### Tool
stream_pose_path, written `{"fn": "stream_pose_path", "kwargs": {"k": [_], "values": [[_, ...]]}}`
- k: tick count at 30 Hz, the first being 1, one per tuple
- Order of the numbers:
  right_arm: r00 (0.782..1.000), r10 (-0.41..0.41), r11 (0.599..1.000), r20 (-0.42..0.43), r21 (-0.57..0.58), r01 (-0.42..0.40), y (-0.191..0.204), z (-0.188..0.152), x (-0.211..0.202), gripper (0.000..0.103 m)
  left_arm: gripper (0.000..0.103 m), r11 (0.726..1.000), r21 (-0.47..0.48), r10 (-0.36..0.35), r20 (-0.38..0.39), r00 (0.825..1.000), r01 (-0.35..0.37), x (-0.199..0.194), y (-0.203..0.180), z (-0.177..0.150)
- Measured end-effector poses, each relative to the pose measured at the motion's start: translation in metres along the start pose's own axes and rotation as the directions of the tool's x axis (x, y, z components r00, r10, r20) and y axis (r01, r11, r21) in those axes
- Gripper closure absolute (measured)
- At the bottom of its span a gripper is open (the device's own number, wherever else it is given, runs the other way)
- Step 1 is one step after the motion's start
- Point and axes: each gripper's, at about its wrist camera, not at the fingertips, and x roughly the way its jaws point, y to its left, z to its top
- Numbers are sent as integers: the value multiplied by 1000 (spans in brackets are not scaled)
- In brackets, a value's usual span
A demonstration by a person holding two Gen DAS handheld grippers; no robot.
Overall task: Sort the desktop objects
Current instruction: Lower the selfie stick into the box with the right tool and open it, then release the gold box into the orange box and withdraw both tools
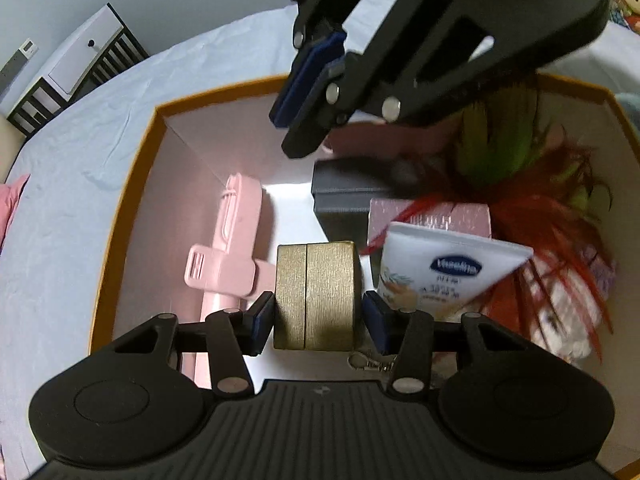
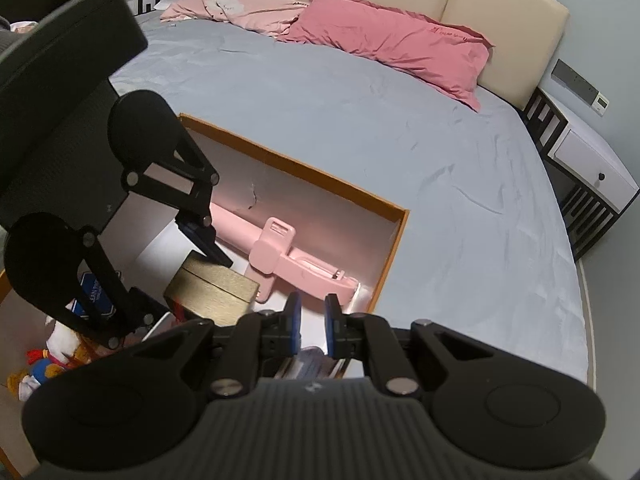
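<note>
My left gripper (image 1: pixel 316 316) holds a small gold box (image 1: pixel 314 296) between its blue pads, inside an orange-rimmed box (image 1: pixel 132 184) with a white floor. The left pad touches the gold box; a slight gap shows at the right pad. The gold box also shows in the right wrist view (image 2: pixel 212 292). My right gripper (image 2: pixel 308 322) hovers above the box, its jaws a narrow gap apart and empty; it also shows from the left wrist view (image 1: pixel 308 92). A pink selfie stick (image 1: pixel 232 248) lies along the box's left wall.
In the box lie a dark grey case (image 1: pixel 348 192), a pink box (image 1: pixel 432 216), a white Vaseline tube (image 1: pixel 448 268), a red-and-green feathery toy (image 1: pixel 532 184) and a metal clasp (image 1: pixel 370 362). The box sits on a grey-blue bed (image 2: pixel 360 128) with pink pillows (image 2: pixel 384 40). A nightstand (image 2: pixel 588 168) stands beside it.
</note>
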Motion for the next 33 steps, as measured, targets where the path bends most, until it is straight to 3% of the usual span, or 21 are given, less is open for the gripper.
{"fn": "stream_pose_path", "kwargs": {"k": [10,15,26,33], "values": [[1000,5,1000,-1,-12,-5,7,4,-2,90,49,999,33,-24,82,996,22,-10,-5,-4],[1000,1,1000,-10,-22,-2,9,5,-5,90,49,999,27,-21,78,997,19,-9,-6,-3],[1000,-14,1000,-17,-8,13,18,12,-23,84,49,995,-20,100,91,991,-99,-53,-11,1],[999,-38,999,-5,9,38,37,18,-61,81,49,977,-111,197,133,971,-183,-111,-26,3]]}}
